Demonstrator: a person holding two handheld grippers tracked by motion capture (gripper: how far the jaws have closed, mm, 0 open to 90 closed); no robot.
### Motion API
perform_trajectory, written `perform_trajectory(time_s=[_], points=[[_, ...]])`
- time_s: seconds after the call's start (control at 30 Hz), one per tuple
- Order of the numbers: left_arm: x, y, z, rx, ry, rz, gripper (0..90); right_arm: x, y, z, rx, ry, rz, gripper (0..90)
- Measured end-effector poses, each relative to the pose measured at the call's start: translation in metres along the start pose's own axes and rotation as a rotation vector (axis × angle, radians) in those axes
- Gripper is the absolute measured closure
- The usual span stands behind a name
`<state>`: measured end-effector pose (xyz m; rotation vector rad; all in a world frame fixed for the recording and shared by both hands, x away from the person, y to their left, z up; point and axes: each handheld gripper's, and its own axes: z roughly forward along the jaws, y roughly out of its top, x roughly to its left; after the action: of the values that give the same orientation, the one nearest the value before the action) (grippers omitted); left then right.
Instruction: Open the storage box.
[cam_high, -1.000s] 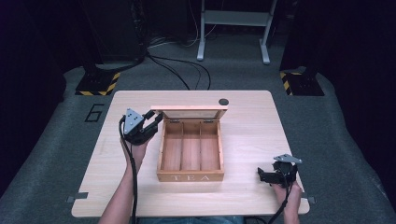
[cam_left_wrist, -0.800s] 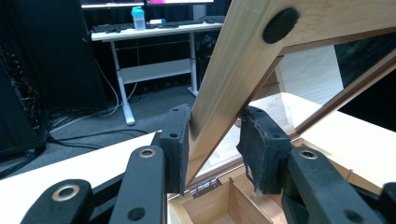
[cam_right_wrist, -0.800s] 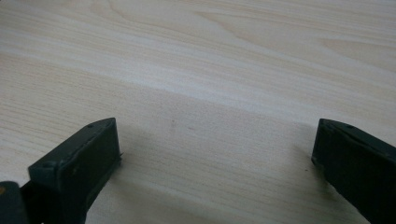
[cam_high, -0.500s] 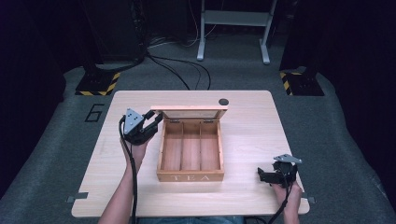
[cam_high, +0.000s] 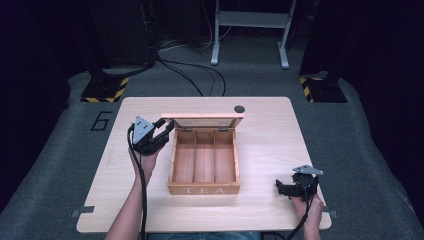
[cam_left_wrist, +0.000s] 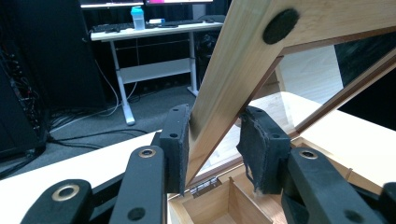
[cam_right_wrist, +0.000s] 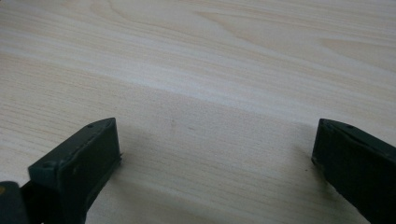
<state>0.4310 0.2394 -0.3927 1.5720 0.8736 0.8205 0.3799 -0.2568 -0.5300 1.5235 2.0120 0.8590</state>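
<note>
Gripping the raised glass-paned wooden lid (cam_left_wrist: 243, 60) of the light wooden tea box (cam_high: 204, 162), the left claw (cam_left_wrist: 212, 144) has not shifted; the lid stays propped open, while the right claw (cam_right_wrist: 215, 163) rests open on the counter (cam_right_wrist: 210, 70).

Wooden TEA box (cam_high: 204, 189), 3 empty compartments, mid-table, glass-paned lid (cam_high: 202, 121) raised upright

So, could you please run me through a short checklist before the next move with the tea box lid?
1. Left tool closed on the lid frame: ok, both pads flank it.
2. Lid raised, tea box open: ok.
3. Compartments free of items: ok, as far as the high view shows.
4. Right tool away from the box: ok, open over the table.
5. Pad contact firm enough: cannot tell.
</note>
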Motion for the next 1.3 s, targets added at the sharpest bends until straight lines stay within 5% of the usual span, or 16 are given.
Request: perform_trajectory(time_s=[1.0,1.3], points=[[-0.0005,-0.0015,-0.0015,-0.003,-0.005,0.005,62.7,-0.0003,0.0000,0.0001,0.000,0.001,-0.006,0.4],[-0.0017,-0.0066,-0.0089,0.009,-0.036,0.016,61.7,-0.0003,0.0000,0.0000,0.001,0.001,-0.005,0.4]])
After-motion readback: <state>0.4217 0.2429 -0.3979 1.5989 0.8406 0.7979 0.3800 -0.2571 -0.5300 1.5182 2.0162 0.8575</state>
